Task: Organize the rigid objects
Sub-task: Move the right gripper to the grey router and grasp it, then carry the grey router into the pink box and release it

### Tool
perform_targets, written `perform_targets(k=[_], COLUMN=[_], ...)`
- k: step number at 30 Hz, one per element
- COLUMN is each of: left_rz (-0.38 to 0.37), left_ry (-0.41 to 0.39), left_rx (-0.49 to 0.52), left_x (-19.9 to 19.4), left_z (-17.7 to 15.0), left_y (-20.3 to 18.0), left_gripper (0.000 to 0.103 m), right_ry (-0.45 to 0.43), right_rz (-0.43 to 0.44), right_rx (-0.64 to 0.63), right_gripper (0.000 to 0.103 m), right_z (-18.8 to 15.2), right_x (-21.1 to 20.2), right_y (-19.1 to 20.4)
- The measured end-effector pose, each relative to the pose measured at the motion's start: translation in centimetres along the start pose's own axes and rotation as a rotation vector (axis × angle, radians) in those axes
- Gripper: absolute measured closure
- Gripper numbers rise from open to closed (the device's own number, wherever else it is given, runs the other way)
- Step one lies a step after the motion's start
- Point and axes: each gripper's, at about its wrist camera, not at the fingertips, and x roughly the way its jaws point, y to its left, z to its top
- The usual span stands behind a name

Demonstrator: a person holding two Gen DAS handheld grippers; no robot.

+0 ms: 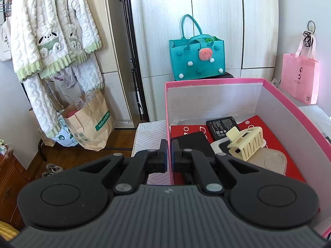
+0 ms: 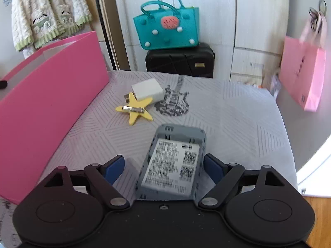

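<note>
Pinching the near-left wall of the pink box [image 1: 293,111], our left gripper [image 1: 169,155] has its jaws drawn almost together, one pad outside the wall and one inside. We judge this grip is there to steady the box while things go in. Inside it lie a cream hair claw [image 1: 246,144], a black battery [image 1: 222,127] and a dark slab [image 1: 191,142] on a red card [image 1: 275,142], so part of the sorting looks done.

Our right gripper [image 2: 164,168] stands wide open and holds nothing. A grey device [image 2: 171,163] lies flat on the bed [image 2: 238,113] between its fingers, label side up; the right pad seems just beside its edge, the left pad well apart. The view is blurred, so we cannot tell whether either pad touches. We take this as lining up to close on its long sides.

Farther off, near the box's right wall, a yellow star clip [image 2: 135,108] rests with a point against a white charger [image 2: 146,90]. Both are not yet in the box.
</note>
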Motion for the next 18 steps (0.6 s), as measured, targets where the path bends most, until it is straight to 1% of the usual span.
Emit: perform_targets(k=[1,3,6,8,9,10,11,12,18], left_rz=[0.000,-0.001,0.000,0.004,0.008,0.013,0.014,0.014,0.012], left_ry=[0.000,0.000,-0.002,-0.004,-0.006,-0.008,-0.007,-0.007,-0.008], left_rx=[0.000,-0.001,0.001,0.004,0.009,0.011,0.012,0.012,0.008], left_x=[0.0,0.0,0.0,0.0,0.0,0.0,0.0,0.0,0.0], left_z=[0.0,0.0,0.0,0.0,0.0,0.0,0.1,0.1,0.1], left_y=[0.0,-0.1,-0.1,-0.2,-0.3,-0.3,-0.3,-0.3,-0.3], left_gripper=[0.100,0.100,0.100,0.100,0.099,0.099,0.099,0.099,0.099], right_ry=[-0.011,-0.020,-0.001,0.001,0.000,-0.002,-0.007,-0.005,-0.028], right_rz=[0.000,-0.010,-0.049,-0.053,-0.057,-0.044,-0.042,-0.055,-0.054], right_rx=[-0.014,-0.001,0.019,0.011,-0.007,-0.010,-0.008,-0.005,0.025], right_gripper=[0.016,0.016,0.016,0.017,0.019,0.031,0.035,0.035,0.037], right_z=[0.0,0.0,0.1,-0.1,-0.2,-0.1,0.1,0.2,-0.1], right_x=[0.2,0.2,-0.1,-0.2,-0.1,-0.2,-0.4,-0.4,-0.8], right_y=[-0.1,-0.7,-1.1,-1.1,-1.0,-1.0,-0.9,-1.0,-0.7])
